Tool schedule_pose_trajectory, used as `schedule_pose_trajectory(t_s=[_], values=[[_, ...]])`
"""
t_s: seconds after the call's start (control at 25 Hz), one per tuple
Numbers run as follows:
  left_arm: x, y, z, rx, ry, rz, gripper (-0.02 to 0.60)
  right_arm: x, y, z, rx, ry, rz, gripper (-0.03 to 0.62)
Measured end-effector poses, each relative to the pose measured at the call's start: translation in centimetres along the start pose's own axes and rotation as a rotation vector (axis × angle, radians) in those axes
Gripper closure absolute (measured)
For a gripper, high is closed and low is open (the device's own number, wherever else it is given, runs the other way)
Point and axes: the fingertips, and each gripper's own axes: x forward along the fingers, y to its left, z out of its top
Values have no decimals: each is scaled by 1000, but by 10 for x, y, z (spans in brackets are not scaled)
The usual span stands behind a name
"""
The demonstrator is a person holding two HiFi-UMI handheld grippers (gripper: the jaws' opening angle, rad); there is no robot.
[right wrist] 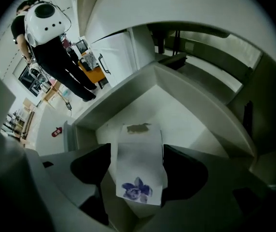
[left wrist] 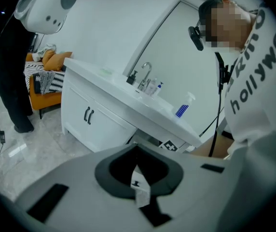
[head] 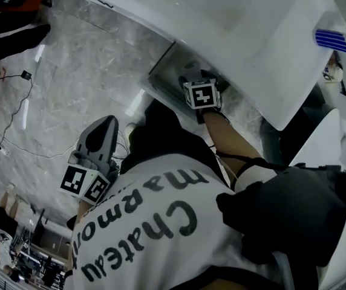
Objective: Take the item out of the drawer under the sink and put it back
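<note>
Held right gripper (right wrist: pixel 137 170) with jaws spread wide either side of white flower-printed packet (right wrist: pixel 139 146), not clamping it. Found packet lying on floor of open drawer (right wrist: pixel 196 117) under sink. Held left gripper (left wrist: pixel 139 180) pinched together, empty, facing vanity counter (left wrist: pixel 123 93) beyond.

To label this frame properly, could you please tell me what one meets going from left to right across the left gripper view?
orange sofa → cabinet door handles → faucet → blue-striped bottle → person's white shirt
</note>
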Motion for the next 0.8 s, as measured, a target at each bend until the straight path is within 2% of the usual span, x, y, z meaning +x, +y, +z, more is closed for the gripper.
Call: schedule_pose_trajectory(t_s=[0.24, 0.32, 0.6, 0.8], values=[[7, 3, -5, 12, 11, -3, 572, 15, -1, -10, -45, 37, -26, 246], [7, 5, -6, 10, 16, 4, 572, 19, -2, -14, -24, 60, -34, 246], [12, 7, -4, 7, 18, 5, 572, 26, -8, -8, -19, 51, -61, 246], [19, 6, -3, 10, 19, 4, 572, 25, -10, -10, -54, 74, -96, 246]])
